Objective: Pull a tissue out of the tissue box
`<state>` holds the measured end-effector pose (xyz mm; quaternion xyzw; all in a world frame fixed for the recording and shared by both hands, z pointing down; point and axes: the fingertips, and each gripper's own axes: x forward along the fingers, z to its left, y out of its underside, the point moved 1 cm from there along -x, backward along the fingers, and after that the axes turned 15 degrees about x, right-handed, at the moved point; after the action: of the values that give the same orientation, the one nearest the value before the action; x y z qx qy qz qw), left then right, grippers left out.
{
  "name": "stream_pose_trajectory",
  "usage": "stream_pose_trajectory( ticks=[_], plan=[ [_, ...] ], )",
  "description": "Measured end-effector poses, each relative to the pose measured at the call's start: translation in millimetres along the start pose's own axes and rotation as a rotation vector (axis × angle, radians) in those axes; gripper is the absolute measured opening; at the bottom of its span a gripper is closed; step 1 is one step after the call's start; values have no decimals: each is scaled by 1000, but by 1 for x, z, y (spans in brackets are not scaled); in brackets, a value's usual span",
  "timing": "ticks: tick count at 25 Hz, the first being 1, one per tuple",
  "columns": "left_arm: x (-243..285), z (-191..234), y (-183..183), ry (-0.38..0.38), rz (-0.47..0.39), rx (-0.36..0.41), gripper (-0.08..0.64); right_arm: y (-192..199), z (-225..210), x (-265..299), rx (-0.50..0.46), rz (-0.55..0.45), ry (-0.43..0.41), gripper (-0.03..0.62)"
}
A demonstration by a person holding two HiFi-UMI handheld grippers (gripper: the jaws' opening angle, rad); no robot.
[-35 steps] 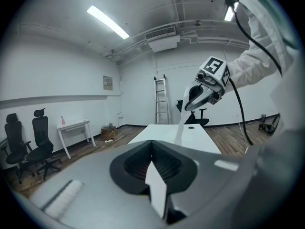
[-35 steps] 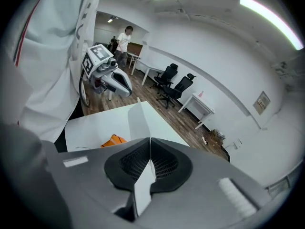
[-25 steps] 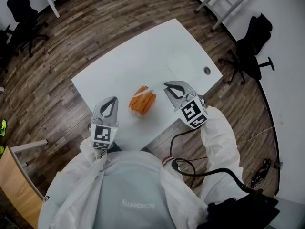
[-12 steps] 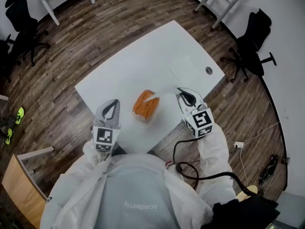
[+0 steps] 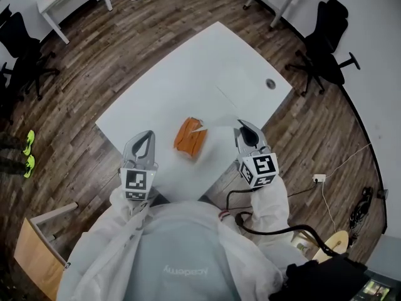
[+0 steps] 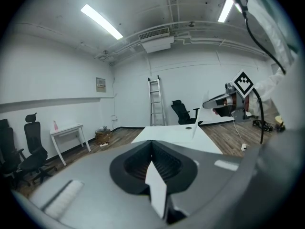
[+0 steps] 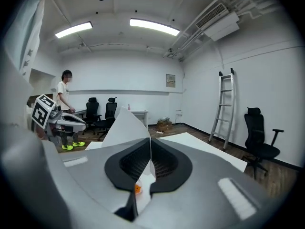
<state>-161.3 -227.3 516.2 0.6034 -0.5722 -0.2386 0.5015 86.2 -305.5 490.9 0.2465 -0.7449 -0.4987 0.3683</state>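
One thin white tissue is clamped in the right tool near the orange tissue box; left tool closed.

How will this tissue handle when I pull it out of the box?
Likely floppy and very light: the tissue stretches as a creased sheet from the shut right gripper. It probably tears easily, as it looks thin. The small orange tissue box may slide or lift instead of resisting.
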Motion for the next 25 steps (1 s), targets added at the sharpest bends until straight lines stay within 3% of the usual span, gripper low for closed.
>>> stream_pose_trajectory(
  ticks=[12,25],
  plan=[
    [0,7,13,26,-17,-21,0,20,3,-21,68,-30,123,2],
    [-13,6,17,16,2,-16,0,30,25,-20,79,-18,72,2]
  ],
)
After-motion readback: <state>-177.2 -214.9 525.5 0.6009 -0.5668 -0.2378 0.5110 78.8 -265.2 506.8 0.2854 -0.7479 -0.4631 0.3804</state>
